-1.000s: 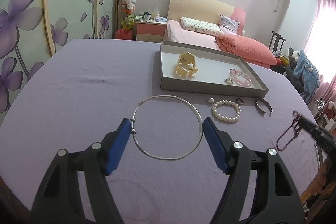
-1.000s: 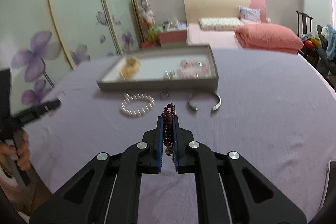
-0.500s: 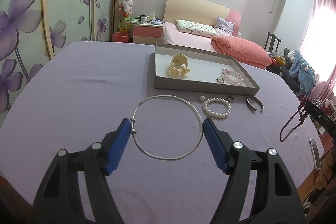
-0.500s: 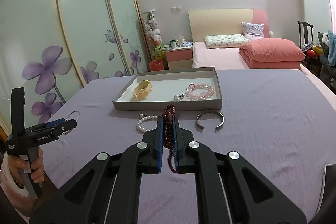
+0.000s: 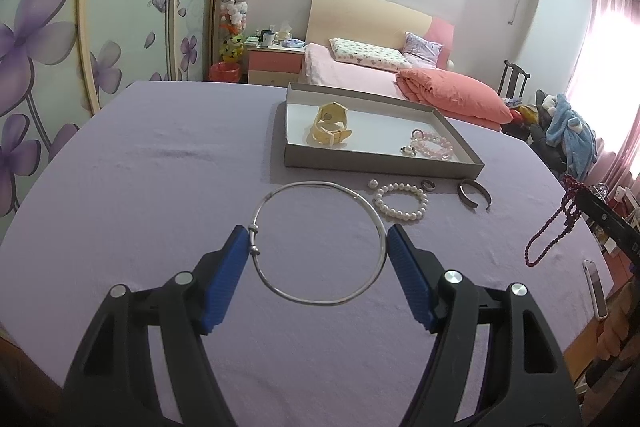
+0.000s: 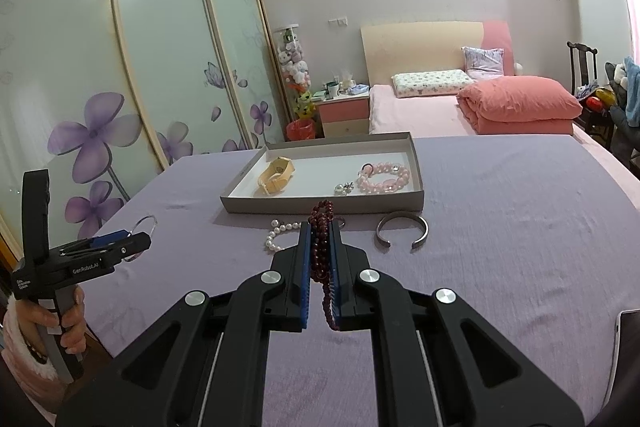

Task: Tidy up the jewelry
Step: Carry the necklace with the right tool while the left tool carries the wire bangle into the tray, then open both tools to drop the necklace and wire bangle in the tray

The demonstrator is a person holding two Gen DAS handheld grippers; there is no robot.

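Observation:
My left gripper [image 5: 318,241] is shut on a large silver hoop bangle [image 5: 320,187], held between its blue pads above the purple cloth. My right gripper [image 6: 320,231] is shut on a dark red bead strand [image 6: 321,223], which hangs from it in the left wrist view [image 5: 552,227]. A grey tray [image 6: 418,167] holds a cream watch [image 6: 276,175], a pink bead bracelet [image 6: 384,177] and a small silver piece [image 6: 344,188]. In front of the tray lie a white pearl bracelet [image 5: 402,201], a silver cuff [image 6: 402,233], a dark ring [image 5: 429,185] and a loose pearl [image 5: 373,183].
The purple cloth [image 6: 520,211] covers a table. A phone [image 5: 596,291] lies near its right edge. A bed with a pink duvet [image 6: 516,105], a nightstand [image 6: 344,109], a chair [image 6: 584,67] and flowered wardrobe doors [image 6: 120,87] stand behind.
Both grippers have risen and drawn back from the tray, each keeping its hold. The red strand now hangs higher off the cloth.

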